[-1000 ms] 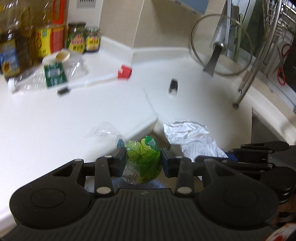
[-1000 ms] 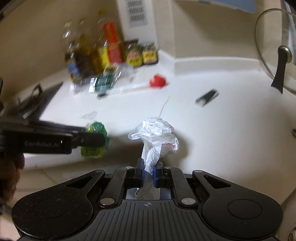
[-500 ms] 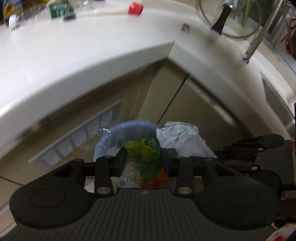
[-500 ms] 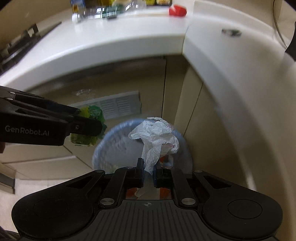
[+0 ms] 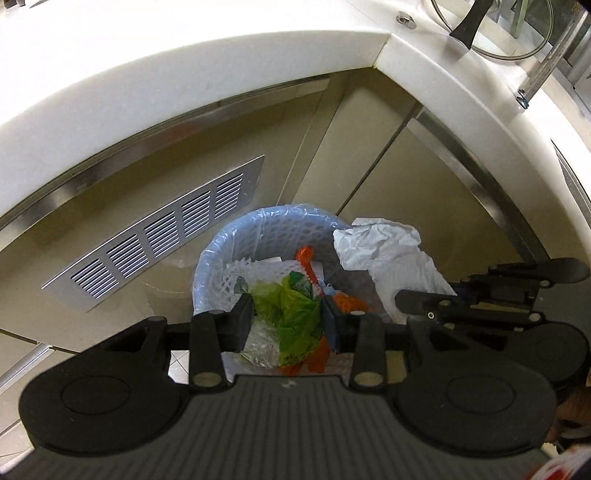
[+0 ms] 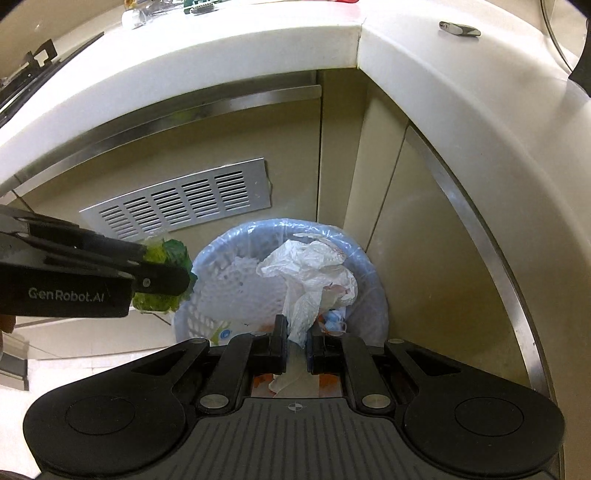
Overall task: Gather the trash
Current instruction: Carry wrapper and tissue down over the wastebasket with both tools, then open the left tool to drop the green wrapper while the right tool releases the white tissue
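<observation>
My left gripper (image 5: pixel 287 317) is shut on a crumpled green plastic wrapper (image 5: pixel 295 317) and hangs over the waste basket (image 5: pixel 236 236), a white mesh bin lined with a pale blue bag. My right gripper (image 6: pixel 296 341) is shut on a crumpled white plastic bag (image 6: pixel 314 273), also above the basket (image 6: pixel 369 266). In the right wrist view the left gripper (image 6: pixel 162 277) holds the green wrapper (image 6: pixel 173 254) at the basket's left rim. In the left wrist view the white bag (image 5: pixel 384 254) hangs at the basket's right side from the right gripper (image 5: pixel 424 297). Orange and white scraps (image 5: pixel 310 258) lie inside.
The basket stands on the floor in the corner of beige cabinets under the white counter edge (image 5: pixel 184 74). A metal vent grille (image 5: pixel 162 236) is set in the left cabinet. On the counter are a glass lid (image 5: pixel 476 22) and a small dark object (image 6: pixel 458 28).
Both grippers have dropped from above the counter to below its edge. The basket has come into view under them and grown larger. Both keep their hold on the wrapper and the bag.
</observation>
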The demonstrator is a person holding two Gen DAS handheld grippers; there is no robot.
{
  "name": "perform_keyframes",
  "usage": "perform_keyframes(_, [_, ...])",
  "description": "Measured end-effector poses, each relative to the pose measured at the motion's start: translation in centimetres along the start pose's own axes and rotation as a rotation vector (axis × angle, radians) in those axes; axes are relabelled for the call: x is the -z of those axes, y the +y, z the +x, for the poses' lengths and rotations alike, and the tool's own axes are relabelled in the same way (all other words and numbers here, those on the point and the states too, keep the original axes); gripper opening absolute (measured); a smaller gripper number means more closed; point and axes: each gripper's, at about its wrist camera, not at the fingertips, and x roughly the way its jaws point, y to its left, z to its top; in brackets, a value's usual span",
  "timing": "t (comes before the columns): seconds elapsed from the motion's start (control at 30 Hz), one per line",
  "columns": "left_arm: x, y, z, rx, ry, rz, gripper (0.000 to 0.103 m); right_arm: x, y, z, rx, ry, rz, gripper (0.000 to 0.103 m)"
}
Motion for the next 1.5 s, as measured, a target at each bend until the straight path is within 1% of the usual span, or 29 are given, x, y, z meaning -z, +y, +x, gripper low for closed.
perform_keyframes(0.27, [0.1, -0.3, 0.4, -0.001, 0.005, -0.005, 0.035, 0.3, 0.0, -0.2, 0.004, 0.009, 0.007, 0.010])
perform_keyframes(0.9, [0.3, -0.1, 3.5, -0.022, 0.048, -0.037, 0.035, 0.3, -0.7, 2.4, 0.011, 0.022, 0.025, 0.010])
perform_keyframes(1.5, [0.1, -0.2, 4.9, -0.029, 0.035, -0.073, 0.037, 0.5, -1.3, 2.8, 0.022, 0.014, 0.011, 0.010])
